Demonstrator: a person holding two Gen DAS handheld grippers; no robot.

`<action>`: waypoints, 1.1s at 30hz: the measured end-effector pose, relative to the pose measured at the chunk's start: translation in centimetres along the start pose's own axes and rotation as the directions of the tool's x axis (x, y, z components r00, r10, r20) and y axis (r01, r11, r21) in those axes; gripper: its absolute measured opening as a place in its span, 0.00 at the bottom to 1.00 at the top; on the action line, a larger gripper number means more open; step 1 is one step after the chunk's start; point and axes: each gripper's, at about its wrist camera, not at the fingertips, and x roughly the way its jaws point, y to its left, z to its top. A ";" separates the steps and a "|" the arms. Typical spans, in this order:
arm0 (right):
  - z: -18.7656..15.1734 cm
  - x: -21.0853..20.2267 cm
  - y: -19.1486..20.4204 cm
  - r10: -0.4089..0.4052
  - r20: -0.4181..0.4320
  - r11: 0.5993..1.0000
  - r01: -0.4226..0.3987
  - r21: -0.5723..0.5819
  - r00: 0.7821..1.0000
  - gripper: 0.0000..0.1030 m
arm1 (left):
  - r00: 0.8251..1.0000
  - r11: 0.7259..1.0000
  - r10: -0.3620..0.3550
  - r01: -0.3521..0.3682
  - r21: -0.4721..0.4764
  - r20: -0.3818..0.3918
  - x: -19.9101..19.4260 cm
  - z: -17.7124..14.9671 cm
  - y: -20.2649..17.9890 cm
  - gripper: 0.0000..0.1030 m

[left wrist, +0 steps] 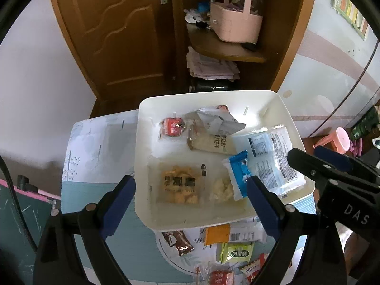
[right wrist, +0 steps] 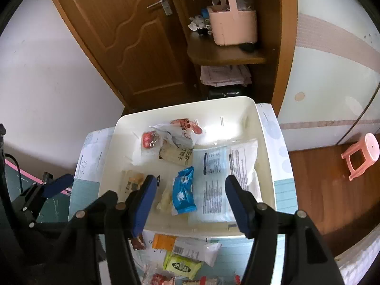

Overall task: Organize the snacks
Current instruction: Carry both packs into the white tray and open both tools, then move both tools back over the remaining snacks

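Observation:
A white bin (left wrist: 266, 99) (right wrist: 266, 142) sits on the table and holds several snack packets: a red one (left wrist: 173, 128) (right wrist: 149, 139), a clear pack of yellow snacks (left wrist: 179, 186), a blue packet (left wrist: 238, 171) (right wrist: 184, 191), a beige cracker sleeve (left wrist: 211, 143) (right wrist: 177, 155) and a large white pouch (left wrist: 273, 156) (right wrist: 228, 178). My left gripper (left wrist: 191, 190) is open and empty above the bin's near side. My right gripper (right wrist: 191, 190) is open and empty above the blue packet; it also shows at the right of the left wrist view (left wrist: 315, 159).
Loose snacks lie on the patterned tablecloth in front of the bin: a brown bar (left wrist: 179, 239), an orange and white pack (left wrist: 234, 234) (right wrist: 190, 247), a green pack (left wrist: 237, 251) (right wrist: 181, 266). A wooden door (left wrist: 114, 35), a shelf with a pink basket (left wrist: 235, 21) and a pink stool (right wrist: 362, 155) stand behind.

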 end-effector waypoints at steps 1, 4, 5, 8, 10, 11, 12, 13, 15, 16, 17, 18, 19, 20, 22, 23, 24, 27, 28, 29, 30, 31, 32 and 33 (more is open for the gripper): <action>-0.1 -0.2 -0.1 0.001 0.002 1.000 -0.001 0.005 1.000 0.59 | 1.000 1.000 0.001 -0.001 -0.004 0.003 -0.3 -0.1 0.1 0.91; -0.2 -1.0 -0.1 0.014 0.015 1.000 -0.014 0.016 1.000 0.59 | 1.000 1.000 -0.007 0.007 -0.014 0.008 -1.6 -0.4 0.4 0.91; -0.3 -1.3 -0.1 0.018 0.020 1.000 -0.019 0.020 1.000 0.59 | 1.000 1.000 -0.008 0.008 -0.016 0.011 -1.9 -0.5 0.4 0.91; -0.6 -2.4 0.1 0.026 0.037 0.999 -0.027 0.023 0.999 0.59 | 1.000 1.000 -0.007 0.008 -0.014 0.025 -3.2 -0.9 0.4 0.91; -0.8 -3.1 0.4 0.020 0.043 1.000 -0.021 0.015 0.999 0.59 | 0.999 1.000 -0.006 0.007 -0.006 0.037 -4.2 -1.3 0.3 0.91; -0.9 -3.5 0.5 0.023 0.047 1.000 -0.024 0.015 0.999 0.59 | 0.999 1.000 -0.005 0.005 -0.002 0.041 -4.7 -1.5 0.2 0.91; -1.1 -4.0 0.6 0.031 0.051 0.999 -0.031 0.016 0.998 0.59 | 0.999 1.000 -0.005 0.005 0.003 0.044 -5.1 -1.7 0.1 0.91; -1.3 -4.4 0.7 0.035 0.054 0.999 -0.036 0.017 0.998 0.59 | 0.999 1.000 -0.007 0.006 0.006 0.047 -5.7 -1.9 0.1 0.91; -1.9 -5.4 0.8 0.040 0.065 0.999 -0.042 0.021 0.997 0.59 | 0.998 1.000 -0.015 0.015 0.007 0.061 -7.0 -2.5 0.2 0.91; -2.3 -6.1 0.9 0.043 0.070 0.999 -0.044 0.025 0.997 0.59 | 0.997 1.000 -0.023 0.022 0.008 0.070 -7.7 -2.8 0.2 0.91; -2.6 -6.5 0.9 0.044 0.073 0.999 -0.046 0.027 0.996 0.59 | 0.997 1.000 -0.028 0.027 0.010 0.078 -8.3 -3.1 0.3 0.91; -3.1 -7.0 1.0 0.042 0.077 0.999 -0.044 0.029 0.996 0.59 | 0.996 0.999 -0.033 0.032 0.014 0.086 -9.1 -3.5 0.3 0.91; -3.4 -7.4 1.0 0.038 0.080 0.999 -0.041 0.032 0.996 0.59 | 0.995 0.999 -0.038 0.036 0.018 0.093 -9.8 -3.9 0.4 0.91; -3.8 -7.9 1.1 0.032 0.083 0.999 -0.035 0.035 0.996 0.59 | 0.994 0.999 -0.041 0.039 0.021 0.100 -10.4 -4.2 0.5 0.91; -4.5 -8.8 1.3 0.022 0.090 0.999 -0.026 0.041 0.996 0.59 | 0.992 0.998 -0.053 0.049 0.033 0.117 -11.8 -5.0 0.7 0.91; -5.0 -9.4 1.5 0.018 0.095 0.999 -0.022 0.044 0.995 0.59 | 0.990 0.998 -0.057 0.053 0.039 0.125 -12.5 -5.5 0.8 0.91; -5.5 -9.9 1.6 0.015 0.099 0.999 -0.019 0.046 0.995 0.59 | 0.989 0.998 -0.061 0.056 0.040 0.135 -13.2 -6.0 0.9 0.91; -6.9 -11.3 2.2 0.010 0.109 0.999 -0.016 0.048 0.994 0.59 | 0.984 0.996 -0.078 0.071 0.052 0.161 -15.2 -7.7 1.5 0.91; -7.4 -11.9 2.5 0.004 0.112 0.999 -0.010 0.049 0.994 0.59 | 0.983 0.996 -0.076 0.069 0.051 0.165 -15.6 -8.1 1.6 0.91; -7.8 -12.2 2.7 0.000 0.114 0.999 -0.005 0.047 0.993 0.59 | 0.982 0.996 -0.077 0.068 0.056 0.173 -16.1 -8.5 1.7 0.91; -8.4 -12.7 3.1 -0.006 0.117 0.999 0.001 0.042 0.993 0.59 | 0.980 0.996 -0.078 0.068 0.061 0.182 -16.6 -9.0 1.9 0.91; -8.7 -13.1 3.2 -0.011 0.119 0.999 0.006 0.039 0.993 0.59 | 0.979 0.996 -0.080 0.068 0.065 0.189 -17.0 -9.5 2.1 0.91; -9.2 -13.5 3.5 -0.018 0.122 0.999 0.014 0.035 0.992 0.59 | 0.978 0.995 -0.082 0.070 0.066 0.194 -17.3 -9.8 2.3 0.91; -9.6 -13.9 3.8 -0.023 0.123 0.999 0.020 0.032 0.992 0.59 | 0.976 0.995 -0.087 0.075 0.067 0.198 -17.5 -10.2 2.5 0.91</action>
